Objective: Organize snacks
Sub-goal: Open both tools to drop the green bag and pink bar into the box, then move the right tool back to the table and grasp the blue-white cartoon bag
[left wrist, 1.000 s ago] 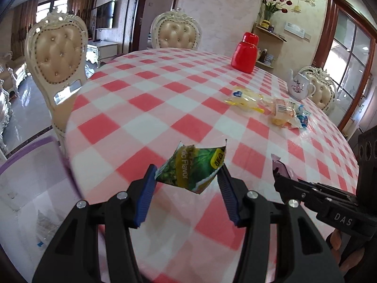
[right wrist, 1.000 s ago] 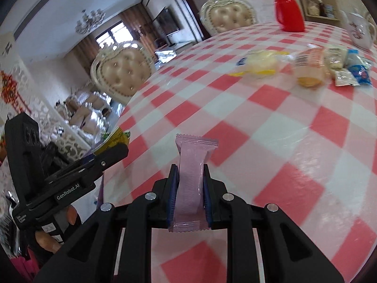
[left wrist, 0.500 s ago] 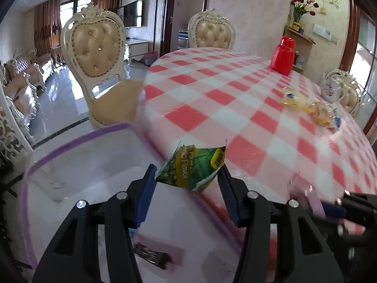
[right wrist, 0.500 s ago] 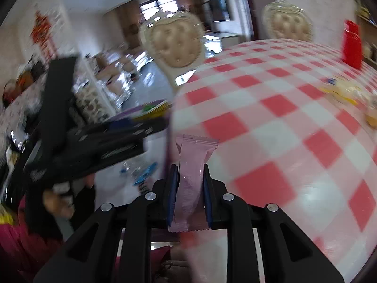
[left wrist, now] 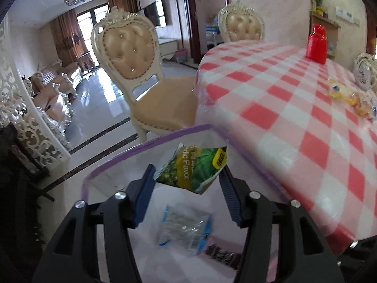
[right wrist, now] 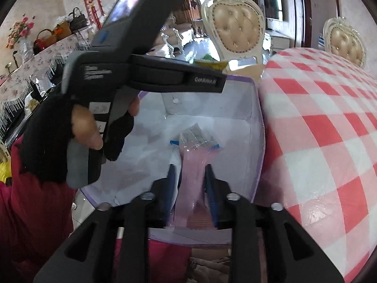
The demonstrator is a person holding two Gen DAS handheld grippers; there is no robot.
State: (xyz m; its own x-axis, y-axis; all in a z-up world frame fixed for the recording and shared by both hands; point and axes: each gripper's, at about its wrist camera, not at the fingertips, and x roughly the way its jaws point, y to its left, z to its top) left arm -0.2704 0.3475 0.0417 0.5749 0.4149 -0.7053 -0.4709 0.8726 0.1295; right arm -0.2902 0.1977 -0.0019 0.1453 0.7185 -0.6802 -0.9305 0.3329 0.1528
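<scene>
My left gripper (left wrist: pixel 187 173) is shut on a green and yellow snack packet (left wrist: pixel 193 168) and holds it over a white storage box with a purple rim (left wrist: pixel 146 143) beside the table. My right gripper (right wrist: pixel 189 172) is shut on a pink snack packet (right wrist: pixel 190 176) and holds it over the same box (right wrist: pixel 256 127). A clear packet with blue edges (left wrist: pixel 183 226) lies in the box, also seen in the right wrist view (right wrist: pixel 196 136). The left gripper's body (right wrist: pixel 141 70) crosses the right wrist view above the box.
The round table with a red and white checked cloth (left wrist: pixel 294 99) is on the right. Several snack packets (left wrist: pixel 348 99), a red jug (left wrist: pixel 318 44) and a teapot (left wrist: pixel 364 75) stand on it. A padded chair (left wrist: pixel 141 70) stands close behind the box.
Both grippers have swung left off the table and down over the box, each still holding its packet. The box's inside and the packet in it have come into view.
</scene>
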